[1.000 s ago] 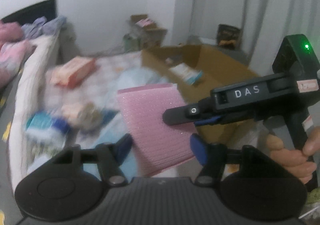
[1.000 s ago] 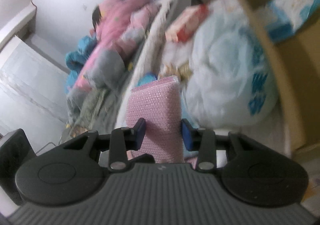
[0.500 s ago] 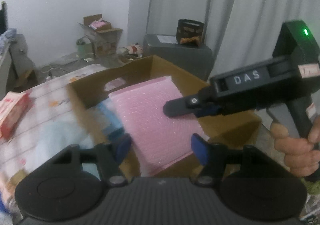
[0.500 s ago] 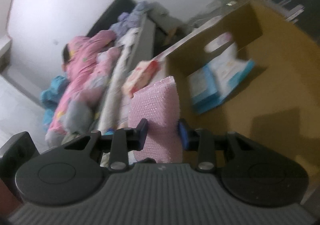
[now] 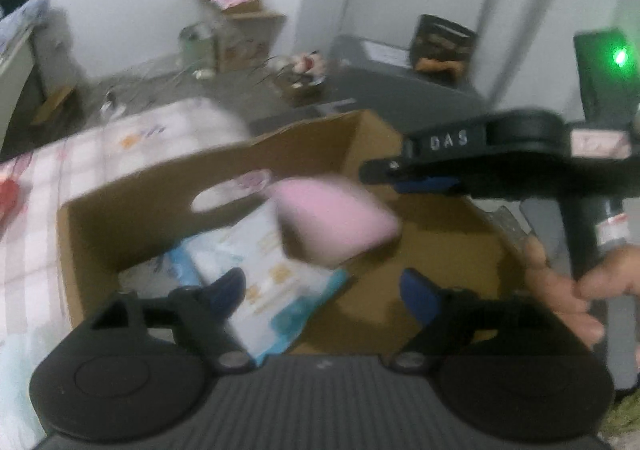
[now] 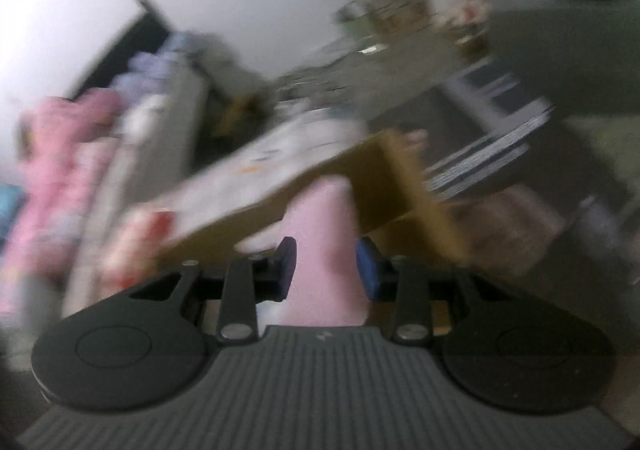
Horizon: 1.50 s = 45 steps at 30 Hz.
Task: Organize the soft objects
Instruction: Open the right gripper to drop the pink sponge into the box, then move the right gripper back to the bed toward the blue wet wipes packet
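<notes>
My right claw (image 6: 323, 264) is clamped on the pink foam pad (image 6: 320, 250), pads pressing both sides of its near end. Pad's long axis runs fwd, away from the claw, far end poking out over the cardboard box (image 5: 440, 246). In the left view the pad (image 5: 336, 222) hangs above the box's open middle w/ the right claw (image 5: 384, 174) coming in from the right side, so the pad is already over the opening, not touching the floor of the box as far as I can tell (blurry).

My left claw (image 5: 320, 290) is apart, jaws have just been opening wider, nothing between them; the pad sits ahead of and above its tips. Right hand (image 5: 576, 290) is the one carrying, so the release is its job, I'd say.

Box contents: a white-and-blue packet (image 5: 264, 274) lying flat toward the near-left corner, maybe a 2nd one under it, can't tell. Right half of the box floor looks bare, likely spot for the pad. Box stands just beside the checked bedsheet (image 5: 48, 186).
</notes>
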Motion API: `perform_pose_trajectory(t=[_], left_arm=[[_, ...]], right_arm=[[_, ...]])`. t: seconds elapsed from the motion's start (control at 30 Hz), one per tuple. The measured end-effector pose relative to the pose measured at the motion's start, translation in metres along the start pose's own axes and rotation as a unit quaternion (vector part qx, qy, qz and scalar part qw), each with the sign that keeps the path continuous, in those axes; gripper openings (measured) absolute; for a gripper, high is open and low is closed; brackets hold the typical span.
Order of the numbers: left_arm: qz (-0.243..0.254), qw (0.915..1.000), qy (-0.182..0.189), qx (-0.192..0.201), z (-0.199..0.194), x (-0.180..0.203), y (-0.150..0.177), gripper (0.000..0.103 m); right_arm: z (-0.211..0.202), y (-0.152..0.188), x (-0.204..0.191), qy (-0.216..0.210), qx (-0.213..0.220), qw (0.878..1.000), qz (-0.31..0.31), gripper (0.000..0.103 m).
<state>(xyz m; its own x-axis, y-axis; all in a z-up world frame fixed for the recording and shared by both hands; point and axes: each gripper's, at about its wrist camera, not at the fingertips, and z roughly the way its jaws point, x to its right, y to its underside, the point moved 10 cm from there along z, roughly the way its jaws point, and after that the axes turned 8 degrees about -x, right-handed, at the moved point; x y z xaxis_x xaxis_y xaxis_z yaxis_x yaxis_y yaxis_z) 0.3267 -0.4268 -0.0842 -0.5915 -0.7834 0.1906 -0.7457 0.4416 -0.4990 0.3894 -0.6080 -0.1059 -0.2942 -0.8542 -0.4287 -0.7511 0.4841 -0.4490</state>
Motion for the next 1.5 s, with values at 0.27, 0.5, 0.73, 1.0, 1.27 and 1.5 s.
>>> perform_pose_trajectory(t=[0.27, 0.5, 0.73, 1.0, 1.27, 1.5], left_arm=[[-0.006, 0.9996, -0.012, 0.026, -0.036, -0.028, 0.006, 0.085], [0.004, 0.9974, -0.034, 0.063, -0.103, -0.047, 0.018, 0.086], [-0.008, 0.9947, -0.059, 0.084, -0.188, -0.091, 0.066, 0.090], [-0.082, 0.9815, -0.109, 0.134, -0.290, -0.166, 0.164, 0.093], [-0.146, 0.9660, -0.135, 0.164, -0.326, -0.209, 0.258, 0.093], [-0.165, 0.9593, -0.158, 0.166, -0.318, -0.218, 0.314, 0.093]], right_arm=[[0.004, 0.000, 0.013, 0.008, 0.022, 1.000, -0.001, 0.031], [-0.031, 0.025, -0.014, 0.012, 0.029, 0.999, -0.027, 0.031], [-0.063, 0.048, -0.054, -0.011, 0.024, 0.999, -0.042, 0.032], [-0.137, 0.130, -0.135, -0.103, 0.022, 0.990, -0.097, 0.045], [-0.154, 0.225, -0.222, -0.185, -0.020, 0.972, -0.144, 0.046], [-0.133, 0.286, -0.282, -0.217, -0.077, 0.961, -0.156, 0.046]])
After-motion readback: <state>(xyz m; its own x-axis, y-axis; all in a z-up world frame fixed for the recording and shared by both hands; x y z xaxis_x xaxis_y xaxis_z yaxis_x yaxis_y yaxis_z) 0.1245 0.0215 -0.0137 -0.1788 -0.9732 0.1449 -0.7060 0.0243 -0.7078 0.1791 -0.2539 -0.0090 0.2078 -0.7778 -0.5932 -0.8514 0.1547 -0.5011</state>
